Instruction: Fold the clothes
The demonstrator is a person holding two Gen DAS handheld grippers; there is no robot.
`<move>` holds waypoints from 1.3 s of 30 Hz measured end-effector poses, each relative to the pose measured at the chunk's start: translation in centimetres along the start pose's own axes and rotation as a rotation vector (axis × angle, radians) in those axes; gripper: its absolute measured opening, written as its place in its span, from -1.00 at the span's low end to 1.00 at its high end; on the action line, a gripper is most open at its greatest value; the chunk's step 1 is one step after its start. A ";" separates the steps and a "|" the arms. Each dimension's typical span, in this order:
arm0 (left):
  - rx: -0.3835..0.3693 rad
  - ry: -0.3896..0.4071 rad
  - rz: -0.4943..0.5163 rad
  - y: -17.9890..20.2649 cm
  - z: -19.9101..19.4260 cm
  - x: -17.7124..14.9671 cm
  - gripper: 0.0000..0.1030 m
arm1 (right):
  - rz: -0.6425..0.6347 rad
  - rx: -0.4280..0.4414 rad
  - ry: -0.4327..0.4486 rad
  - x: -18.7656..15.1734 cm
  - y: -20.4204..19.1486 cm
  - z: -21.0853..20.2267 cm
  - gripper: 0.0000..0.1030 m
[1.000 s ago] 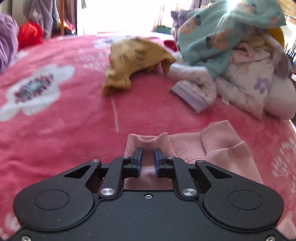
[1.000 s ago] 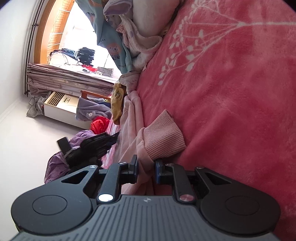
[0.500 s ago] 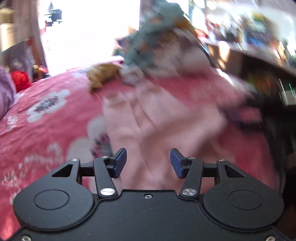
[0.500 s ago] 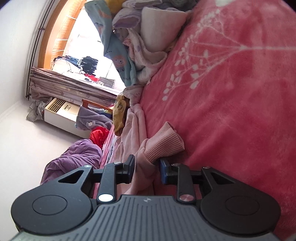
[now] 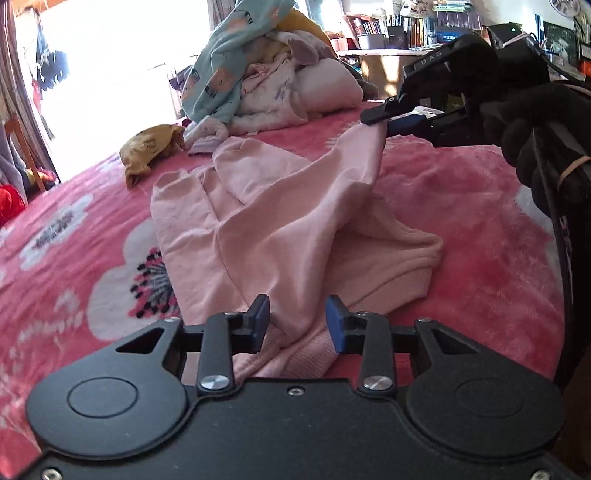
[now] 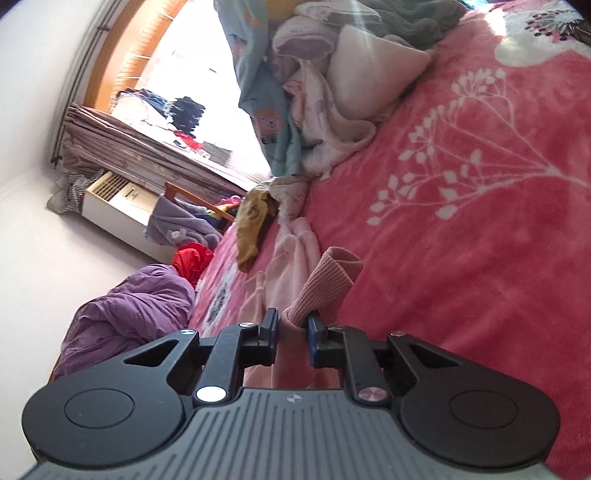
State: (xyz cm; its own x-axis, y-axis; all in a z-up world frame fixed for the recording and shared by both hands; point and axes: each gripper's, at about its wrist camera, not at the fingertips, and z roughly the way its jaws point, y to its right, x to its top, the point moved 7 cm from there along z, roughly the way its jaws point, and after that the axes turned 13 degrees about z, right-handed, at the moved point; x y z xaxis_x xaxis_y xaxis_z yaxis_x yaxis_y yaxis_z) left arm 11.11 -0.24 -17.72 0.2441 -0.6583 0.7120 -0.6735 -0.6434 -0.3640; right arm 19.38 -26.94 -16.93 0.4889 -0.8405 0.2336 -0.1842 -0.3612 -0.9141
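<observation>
While hidden rightward, bookshelf (image 5: pixel 413 22) leftward

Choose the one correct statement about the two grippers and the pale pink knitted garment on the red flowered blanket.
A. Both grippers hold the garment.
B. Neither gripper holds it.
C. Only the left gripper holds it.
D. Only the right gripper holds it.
D: the right gripper is shut on the pale pink knitted garment at its ribbed cuff, while the left gripper stands open above the fabric.
</observation>
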 end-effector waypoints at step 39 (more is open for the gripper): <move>-0.163 0.050 -0.309 -4.4 -0.3 -3.6 -0.89 | -0.183 -0.135 -0.060 -0.4 -12.9 10.9 -0.73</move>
State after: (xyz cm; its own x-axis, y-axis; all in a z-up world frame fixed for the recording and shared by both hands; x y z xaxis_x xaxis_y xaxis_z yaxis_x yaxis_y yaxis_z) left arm 12.98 5.03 -18.49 0.4223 -0.4199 0.8034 -0.6766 -0.7358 -0.0289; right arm 30.82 -17.56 -8.87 0.5738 -0.7319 0.3676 -0.1985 -0.5597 -0.8045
